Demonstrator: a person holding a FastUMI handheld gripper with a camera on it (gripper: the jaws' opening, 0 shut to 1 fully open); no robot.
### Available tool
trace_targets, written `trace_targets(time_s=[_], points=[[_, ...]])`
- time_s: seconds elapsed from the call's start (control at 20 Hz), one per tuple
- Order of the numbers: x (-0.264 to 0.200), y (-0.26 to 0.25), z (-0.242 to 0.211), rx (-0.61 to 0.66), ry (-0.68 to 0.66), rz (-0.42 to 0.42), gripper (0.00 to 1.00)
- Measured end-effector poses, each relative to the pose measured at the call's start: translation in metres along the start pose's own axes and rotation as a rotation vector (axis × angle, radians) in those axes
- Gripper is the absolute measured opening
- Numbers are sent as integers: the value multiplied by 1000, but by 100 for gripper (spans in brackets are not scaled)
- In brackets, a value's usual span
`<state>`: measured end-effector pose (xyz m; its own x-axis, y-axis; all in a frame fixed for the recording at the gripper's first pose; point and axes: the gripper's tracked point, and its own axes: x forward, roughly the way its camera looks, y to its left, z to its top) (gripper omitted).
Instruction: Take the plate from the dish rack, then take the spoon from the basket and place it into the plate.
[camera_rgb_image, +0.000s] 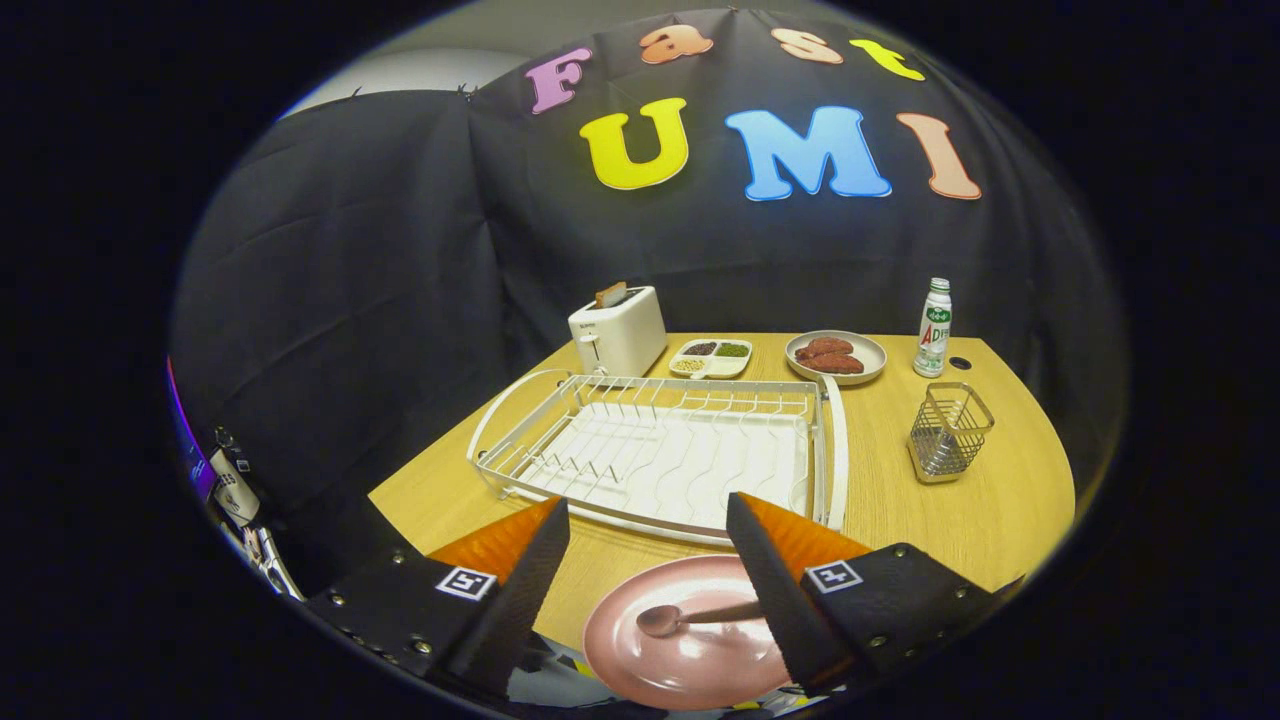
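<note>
A pink plate (690, 655) lies on the wooden table at its near edge, below and between my fingers. A spoon (672, 619) rests in the plate, its bowl toward the left finger and its handle running under the right finger (775, 580). My gripper (648, 520) stands open above the plate, with nothing held. The white wire dish rack (660, 450) sits just beyond the fingertips with no dishes in it. The small wire basket (948, 432) stands to the rack's right.
At the table's far side stand a white toaster (617, 332) with a slice in it, a divided tray (711, 357) of small foods, a plate of sausages (836, 356) and a bottle (934, 328). Black cloth walls close off the back and left.
</note>
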<state>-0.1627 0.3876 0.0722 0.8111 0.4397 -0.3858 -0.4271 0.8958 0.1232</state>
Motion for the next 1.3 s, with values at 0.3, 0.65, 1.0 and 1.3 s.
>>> trace_targets(time_s=[0.3, 0.65, 1.0, 1.3], points=[[-22, -15, 43, -29, -93, -25, 98], [-70, -46, 139, -72, -311, -109, 98], [-108, -100, 219, -104, -477, -208, 97], [-132, -152, 256, -100, -561, -295, 97]])
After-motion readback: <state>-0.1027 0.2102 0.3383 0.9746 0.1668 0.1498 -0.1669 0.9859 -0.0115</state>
